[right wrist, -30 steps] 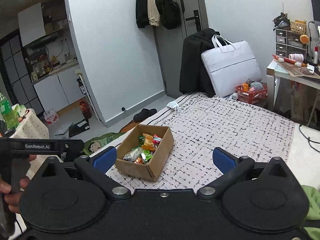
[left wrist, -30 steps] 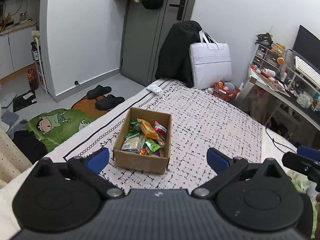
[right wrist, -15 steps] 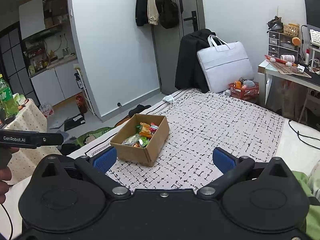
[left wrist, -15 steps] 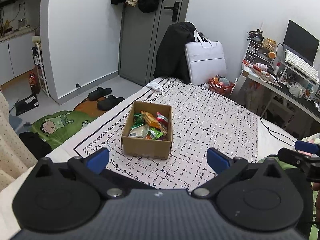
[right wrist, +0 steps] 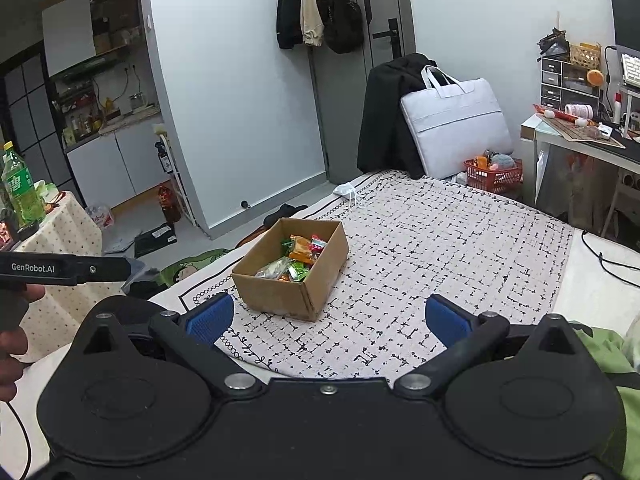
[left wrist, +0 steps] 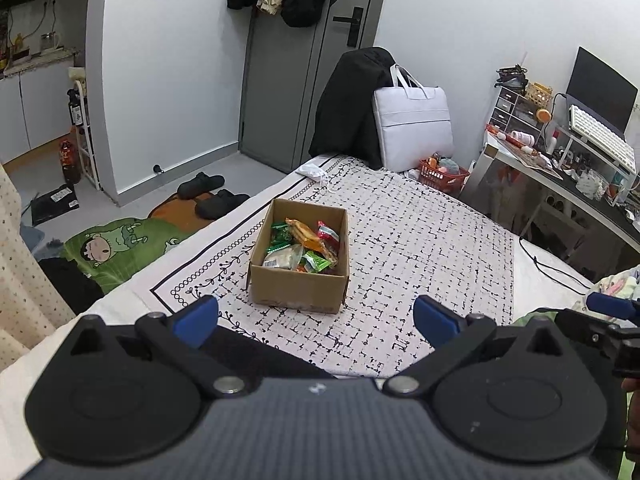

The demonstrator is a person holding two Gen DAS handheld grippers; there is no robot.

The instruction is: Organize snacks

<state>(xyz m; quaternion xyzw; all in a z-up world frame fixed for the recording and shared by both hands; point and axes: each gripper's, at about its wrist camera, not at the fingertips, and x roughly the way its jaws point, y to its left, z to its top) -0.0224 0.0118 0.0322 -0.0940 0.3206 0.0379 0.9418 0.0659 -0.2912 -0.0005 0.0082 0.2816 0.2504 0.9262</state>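
Note:
An open cardboard box (left wrist: 298, 288) stands on the patterned bedspread (left wrist: 420, 256), filled with several snack packets (left wrist: 304, 244) in orange, green, red and clear wrappers. It also shows in the right wrist view (right wrist: 280, 292) with the snacks (right wrist: 298, 258) inside. My left gripper (left wrist: 316, 318) is open and empty, held back from the box's near side. My right gripper (right wrist: 328, 320) is open and empty, also short of the box, slightly to its right.
A white face mask (left wrist: 314, 170) lies at the bed's far edge. A black coat and white bag (left wrist: 412, 128) lean behind the bed. A red basket (left wrist: 442, 174), a cluttered desk (left wrist: 560, 168) at right, slippers (left wrist: 212, 196) on the floor at left.
Both grippers have pulled back and risen, so the box looks smaller and farther. Both stay open and empty. The box has not moved.

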